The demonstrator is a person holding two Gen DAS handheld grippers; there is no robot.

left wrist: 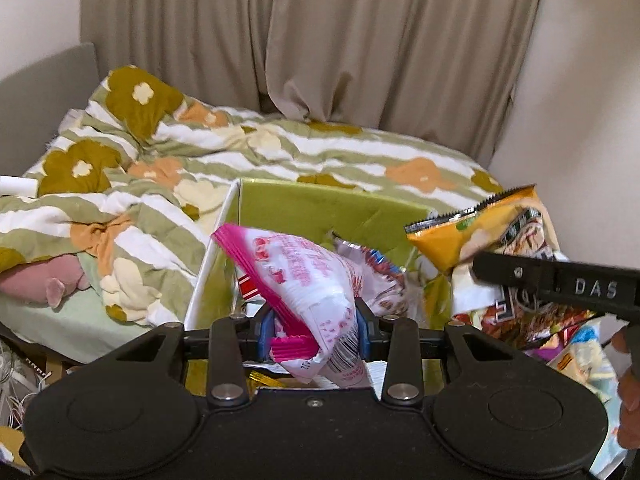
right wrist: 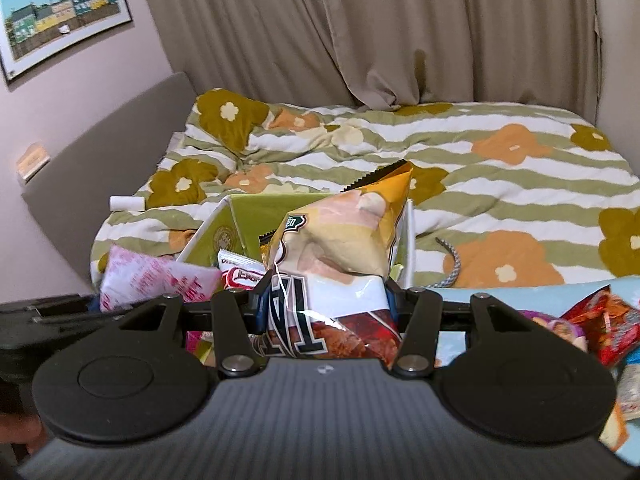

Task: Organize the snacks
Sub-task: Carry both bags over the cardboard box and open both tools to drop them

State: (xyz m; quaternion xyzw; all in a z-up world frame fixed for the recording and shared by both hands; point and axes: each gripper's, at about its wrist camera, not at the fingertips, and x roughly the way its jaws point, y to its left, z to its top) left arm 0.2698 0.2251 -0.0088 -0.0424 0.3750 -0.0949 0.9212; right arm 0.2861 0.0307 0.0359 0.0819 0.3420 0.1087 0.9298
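Your left tongs (left wrist: 316, 330) clamp a pink-and-white snack packet (left wrist: 304, 276); your right tongs (right wrist: 326, 300) clamp a yellow chip bag (right wrist: 344, 240). Both hang over the green box (left wrist: 320, 208) (already crowded). Released together, they could collide and spill onto the bed (right wrist: 500, 168).

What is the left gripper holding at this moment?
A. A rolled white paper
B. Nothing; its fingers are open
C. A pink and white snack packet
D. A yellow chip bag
C: in the left wrist view the left gripper is shut on the pink and white snack packet, held over the green box; the yellow chip bag is in the right gripper.
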